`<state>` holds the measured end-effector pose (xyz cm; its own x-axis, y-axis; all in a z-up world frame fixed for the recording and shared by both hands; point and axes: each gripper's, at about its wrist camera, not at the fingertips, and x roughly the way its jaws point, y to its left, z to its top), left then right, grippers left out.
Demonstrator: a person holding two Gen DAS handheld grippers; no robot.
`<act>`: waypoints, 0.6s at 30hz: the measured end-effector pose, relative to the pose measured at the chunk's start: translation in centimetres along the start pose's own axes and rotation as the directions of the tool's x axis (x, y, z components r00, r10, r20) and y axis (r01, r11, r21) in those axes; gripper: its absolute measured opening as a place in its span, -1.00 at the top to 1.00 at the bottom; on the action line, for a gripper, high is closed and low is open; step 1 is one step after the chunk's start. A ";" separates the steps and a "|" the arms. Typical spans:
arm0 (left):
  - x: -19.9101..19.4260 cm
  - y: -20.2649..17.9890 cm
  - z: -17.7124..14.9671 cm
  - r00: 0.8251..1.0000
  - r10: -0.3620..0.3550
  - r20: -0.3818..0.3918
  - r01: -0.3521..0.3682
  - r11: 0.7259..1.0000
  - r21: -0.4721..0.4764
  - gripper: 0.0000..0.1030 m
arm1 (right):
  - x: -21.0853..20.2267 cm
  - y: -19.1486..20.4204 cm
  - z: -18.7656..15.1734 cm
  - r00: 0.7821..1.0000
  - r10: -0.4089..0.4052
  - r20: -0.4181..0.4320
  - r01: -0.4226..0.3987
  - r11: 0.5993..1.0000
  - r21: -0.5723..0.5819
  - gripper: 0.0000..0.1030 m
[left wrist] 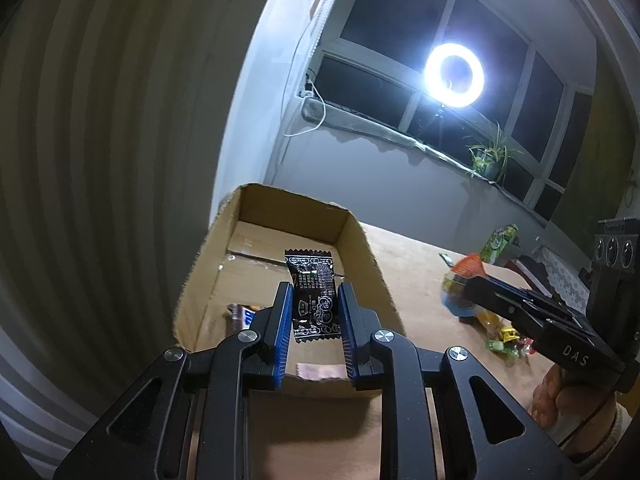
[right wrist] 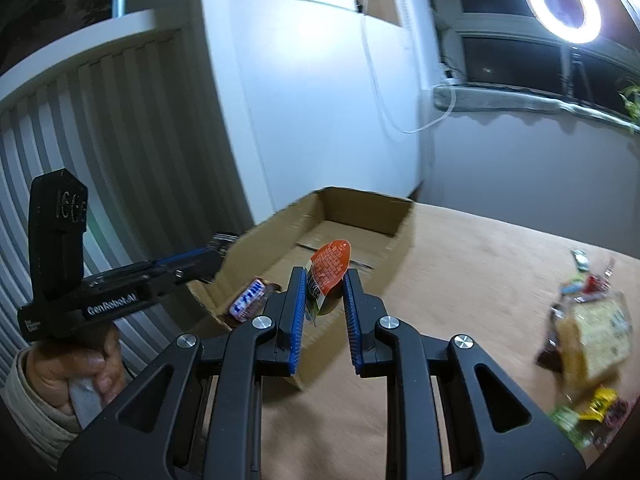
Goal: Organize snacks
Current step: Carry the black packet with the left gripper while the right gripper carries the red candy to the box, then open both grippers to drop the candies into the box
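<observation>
Tongs first: my left gripper point(left wrist: 314, 312) is clamped on a black sachet point(left wrist: 314, 300) with white line drawings and small print I cannot read, held upright over the near wall of the cardboard box point(left wrist: 360, 240). My right gripper point(right wrist: 325, 292) is closed on a small cup with an orange foil lid point(right wrist: 330, 266); the lid carries dense lettering, too fine for me to make out. It hangs above the box's near corner. Inside the box lies one snack bar point(right wrist: 250, 298) in a brown and blue wrapper with white letters, blurred. From the right wrist view I read "GenRobot.AI" on the body of the left gripper; from the left wrist view "DAS" shows on the right one. More snacks point(right wrist: 588, 344) sit in a loose pile on the wooden table point(right wrist: 480, 260) to the right of the box, well apart from it. A ring light point(left wrist: 454, 69) glares at the dark window, beside a potted plant point(left wrist: 490, 156).
</observation>
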<state>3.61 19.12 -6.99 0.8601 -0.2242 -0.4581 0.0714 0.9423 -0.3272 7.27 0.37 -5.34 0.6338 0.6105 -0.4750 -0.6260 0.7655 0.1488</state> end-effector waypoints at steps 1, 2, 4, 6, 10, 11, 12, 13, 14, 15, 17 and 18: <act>0.1 0.1 0.1 1.000 0.002 0.000 -0.002 1.000 0.001 0.60 | 0.5 0.3 0.2 1.000 0.007 -0.002 -0.007 1.000 -0.005 0.62; 0.1 0.2 0.1 1.000 0.003 0.001 -0.003 1.000 0.001 0.60 | 1.0 0.6 0.5 1.000 0.017 -0.002 -0.017 1.000 -0.010 0.62; 0.3 0.2 0.3 1.000 0.003 0.003 -0.003 1.000 0.000 0.60 | 1.7 1.1 0.8 1.000 0.028 -0.003 -0.028 0.999 -0.017 0.62; 0.6 0.4 0.4 1.000 0.004 0.004 -0.004 1.000 -0.002 0.60 | 2.5 1.4 0.9 0.999 0.040 -0.006 -0.040 0.999 -0.021 0.62; 1.1 0.5 0.6 1.000 0.003 -0.001 -0.003 1.000 -0.003 0.60 | 3.8 1.4 1.2 0.998 0.055 -0.011 -0.056 0.998 -0.025 0.62; 1.2 0.6 0.5 1.000 0.005 -0.003 -0.005 1.000 -0.004 0.60 | 4.1 1.4 1.2 0.998 0.057 -0.013 -0.057 0.998 -0.025 0.62; 1.3 0.7 0.5 1.000 0.007 -0.005 -0.007 1.000 -0.005 0.60 | 4.5 1.3 1.2 0.998 0.058 -0.016 -0.058 0.998 -0.024 0.61; 1.5 0.8 0.4 1.000 0.013 -0.010 -0.013 1.000 -0.007 0.59 | 4.9 1.1 1.2 0.998 0.057 -0.022 -0.058 0.998 -0.023 0.59; 1.7 0.9 0.4 1.000 0.022 -0.018 -0.022 1.000 -0.007 0.59 | 5.4 1.0 1.2 0.998 0.059 -0.035 -0.060 0.998 -0.024 0.54; 2.0 0.9 0.4 0.999 0.034 -0.027 -0.034 0.999 -0.004 0.52 | 5.8 0.9 1.1 0.997 0.052 -0.048 -0.054 0.998 -0.028 0.35; 2.0 1.1 0.1 0.997 0.066 -0.040 -0.066 0.998 -0.007 0.07 | 5.5 0.4 0.8 0.999 0.035 -0.035 -0.035 0.999 -0.017 -0.06; 1.9 1.2 -0.1 0.997 0.073 -0.040 -0.073 0.997 -0.014 -0.27 | 5.0 0.1 0.6 0.999 0.030 -0.021 -0.031 1.000 -0.004 -0.14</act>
<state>5.26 19.82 -8.31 0.8421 -0.1648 -0.5135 0.0011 0.9527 -0.3040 10.65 3.63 -7.21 0.6048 0.6292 -0.4882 -0.6469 0.7457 0.1596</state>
